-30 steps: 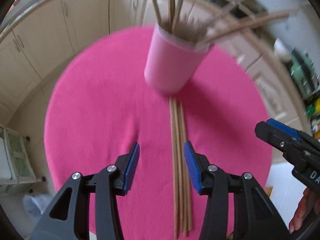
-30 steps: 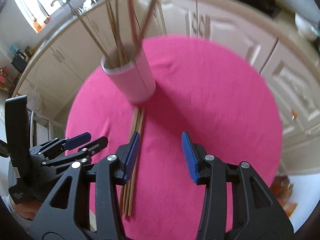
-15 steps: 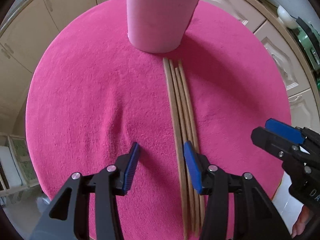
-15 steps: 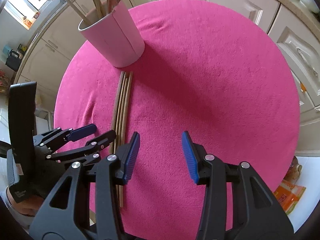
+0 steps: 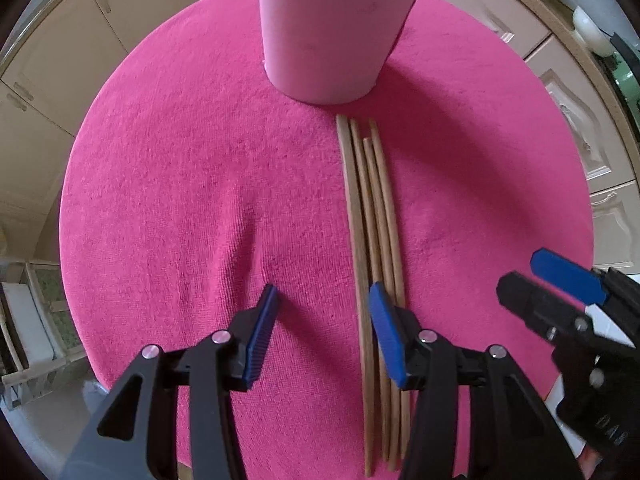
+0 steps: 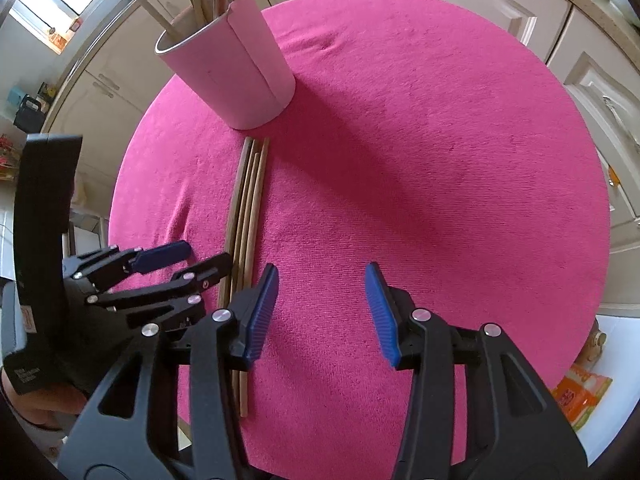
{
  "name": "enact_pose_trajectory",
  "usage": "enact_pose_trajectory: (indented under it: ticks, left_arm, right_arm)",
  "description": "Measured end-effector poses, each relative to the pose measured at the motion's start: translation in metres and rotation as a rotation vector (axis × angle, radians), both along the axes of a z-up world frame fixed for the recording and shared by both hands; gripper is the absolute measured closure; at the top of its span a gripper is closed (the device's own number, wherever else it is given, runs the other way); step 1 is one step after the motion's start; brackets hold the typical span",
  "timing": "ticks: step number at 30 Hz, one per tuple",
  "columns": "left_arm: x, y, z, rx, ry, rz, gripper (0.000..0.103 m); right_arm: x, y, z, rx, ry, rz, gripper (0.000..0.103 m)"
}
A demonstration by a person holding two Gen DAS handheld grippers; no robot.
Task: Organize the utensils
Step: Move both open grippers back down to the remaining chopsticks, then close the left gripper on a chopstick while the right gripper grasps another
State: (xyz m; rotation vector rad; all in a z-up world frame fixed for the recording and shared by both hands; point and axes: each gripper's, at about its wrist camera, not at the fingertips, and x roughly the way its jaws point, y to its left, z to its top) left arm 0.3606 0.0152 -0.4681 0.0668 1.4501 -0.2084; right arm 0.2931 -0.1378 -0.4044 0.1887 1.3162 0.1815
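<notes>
Left wrist: chopsticks (image 5: 374, 216) lie beside cup (image 5: 332, 28).

A round tabletop under a bright pink cloth (image 6: 420, 160) fills most of each view. Cream cabinet doors (image 5: 60, 60) curve along the edge from 9 to 12 o'clock in the left wrist view, and more panelled doors (image 6: 480, 4) with metal handles run from 12 to 3 o'clock in the right wrist view. A bright window (image 6: 52, 12) sits at 10 o'clock there, and an orange packet (image 6: 580, 392) lies on the pale floor at 4 o'clock. A white rounded object (image 5: 588, 28), too blurred to name, shows at 2 o'clock in the left wrist view.
</notes>
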Motion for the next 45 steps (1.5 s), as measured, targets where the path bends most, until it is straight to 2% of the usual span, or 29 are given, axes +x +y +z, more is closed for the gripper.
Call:
enact_pose_trajectory:
  ticks: [3,5,8,11,19,27,34,39,45]
  left_arm:
    - [0.004,-0.010,-0.003,0.037,0.001,-0.025,0.058]
    - [0.004,-0.015,-0.004,0.071,-0.009,-0.029,0.069]
    - [0.003,-0.012,-0.003,0.066,-0.006,-0.009,0.080]
    - [0.001,0.000,-0.002,0.033,0.011,0.017,0.088]
    - [-0.006,0.032,0.000,-0.072,0.045,0.117,0.089]
    - [-0.006,0.049,0.000,-0.111,0.052,0.131,0.088]
    - [-0.017,0.070,-0.004,-0.120,0.060,0.123,0.088]
    - [-0.014,0.067,-0.005,-0.120,0.063,0.123,0.088]
    - [-0.010,0.059,-0.005,-0.091,0.082,0.117,0.088]
  right_arm:
    - [0.000,0.002,-0.002,-0.002,0.007,0.013,0.058]
    - [0.000,0.003,-0.002,-0.002,0.011,0.018,0.058]
    - [0.002,0.006,-0.004,-0.004,0.017,0.033,0.058]
    - [0.005,0.012,-0.007,-0.003,0.021,0.053,0.058]
    - [0.016,0.039,-0.015,-0.056,0.000,0.135,0.058]
    - [0.021,0.058,-0.026,-0.098,0.040,0.187,0.058]
    - [0.026,0.065,-0.030,-0.132,0.071,0.181,0.059]
    - [0.027,0.058,-0.030,-0.090,0.096,0.153,0.067]
    - [0.029,0.054,-0.035,-0.102,0.113,0.143,0.068]
